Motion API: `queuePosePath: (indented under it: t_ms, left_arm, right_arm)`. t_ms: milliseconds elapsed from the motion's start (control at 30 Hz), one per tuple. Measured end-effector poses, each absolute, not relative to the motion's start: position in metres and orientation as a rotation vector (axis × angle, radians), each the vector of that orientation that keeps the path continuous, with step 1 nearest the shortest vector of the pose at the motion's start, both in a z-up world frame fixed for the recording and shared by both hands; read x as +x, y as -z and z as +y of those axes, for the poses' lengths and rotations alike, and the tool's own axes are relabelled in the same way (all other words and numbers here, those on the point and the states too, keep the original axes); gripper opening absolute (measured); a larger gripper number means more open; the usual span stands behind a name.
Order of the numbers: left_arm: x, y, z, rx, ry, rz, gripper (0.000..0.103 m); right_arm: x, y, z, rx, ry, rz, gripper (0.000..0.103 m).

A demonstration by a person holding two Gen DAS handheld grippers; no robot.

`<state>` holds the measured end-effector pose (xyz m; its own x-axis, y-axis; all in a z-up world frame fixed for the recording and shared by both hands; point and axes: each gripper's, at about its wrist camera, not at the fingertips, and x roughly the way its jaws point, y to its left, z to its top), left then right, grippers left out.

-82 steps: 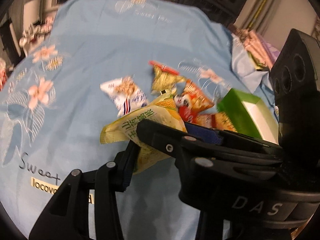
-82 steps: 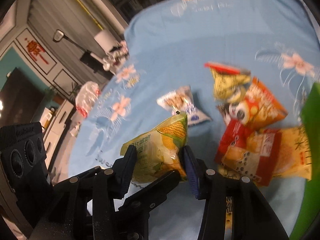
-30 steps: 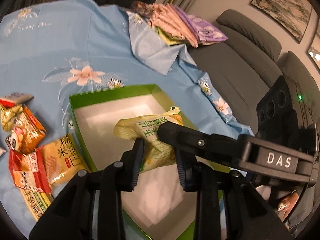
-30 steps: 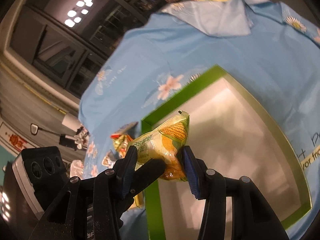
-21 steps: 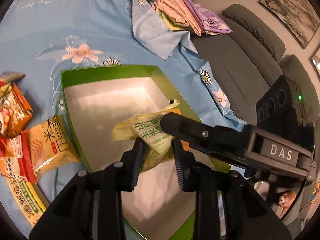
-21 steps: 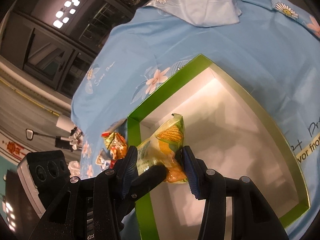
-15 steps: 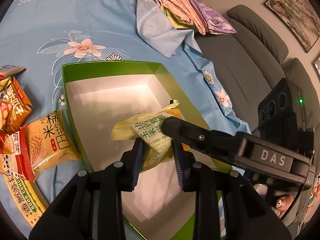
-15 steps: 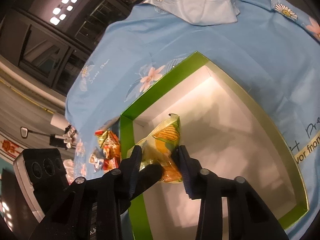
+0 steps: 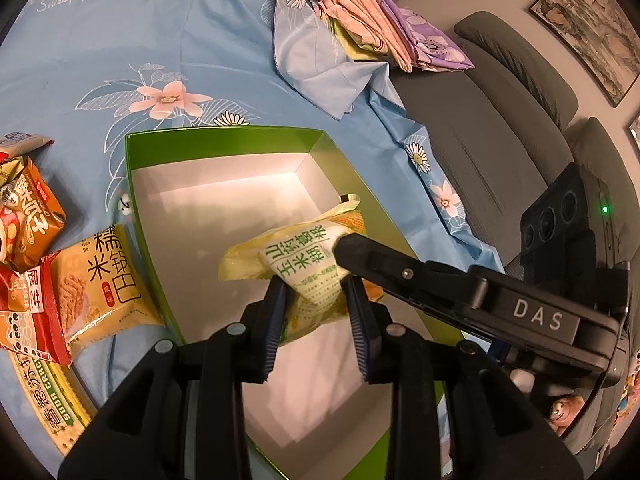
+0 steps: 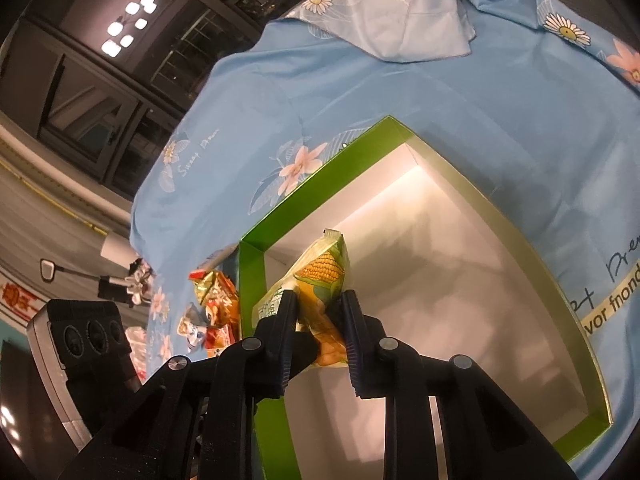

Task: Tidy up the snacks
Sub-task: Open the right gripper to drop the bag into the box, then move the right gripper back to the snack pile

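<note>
A yellow-green corn snack bag (image 9: 298, 258) hangs above the open green box (image 9: 224, 133), whose inside is white. My left gripper (image 9: 314, 312) is shut on the bag's lower end. My right gripper (image 10: 318, 320) is shut on the same bag (image 10: 320, 276) from the other side; its arm crosses the left wrist view (image 9: 460, 292). The box (image 10: 312, 188) holds nothing else that shows.
Several snack packets lie on the blue flowered cloth left of the box: a yellow rice-cracker packet (image 9: 102, 280), a red packet (image 9: 30, 316), an orange packet (image 9: 28, 216). Folded cloths (image 9: 380, 36) lie behind. A grey sofa (image 9: 500, 128) stands to the right.
Both grippers carried the corn snack bag from the snack pile over to the green box. In the last second the bag has sunk a little toward the box floor.
</note>
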<state>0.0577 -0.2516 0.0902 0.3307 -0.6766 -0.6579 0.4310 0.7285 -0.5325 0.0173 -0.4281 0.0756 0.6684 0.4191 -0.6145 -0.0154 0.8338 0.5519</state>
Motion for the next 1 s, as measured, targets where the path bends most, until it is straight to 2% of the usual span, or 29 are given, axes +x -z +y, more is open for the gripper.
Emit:
queuePosePath:
  t_ms: [567, 800, 900, 967, 1000]
  left_arm:
    - [0.053, -0.082, -0.258, -0.245, 0.715, 1.034, 0.029]
    - [0.053, -0.086, -0.255, -0.270, 0.732, 1.031, 0.035]
    - [0.049, -0.094, -0.245, -0.271, 0.731, 1.002, 0.038]
    - [0.046, -0.100, -0.237, -0.280, 0.721, 0.984, 0.042]
    - [0.043, -0.104, -0.231, -0.282, 0.716, 0.971, 0.048]
  right_arm:
    - [0.025, -0.068, -0.425, 0.528, -0.183, 0.889, 0.025]
    - [0.022, -0.071, -0.426, 0.525, -0.171, 0.879, 0.025]
    - [0.018, -0.076, -0.422, 0.503, -0.164, 0.868, 0.030]
    - [0.016, -0.081, -0.417, 0.481, -0.160, 0.853, 0.039]
    - [0.015, -0.082, -0.416, 0.474, -0.159, 0.848, 0.042]
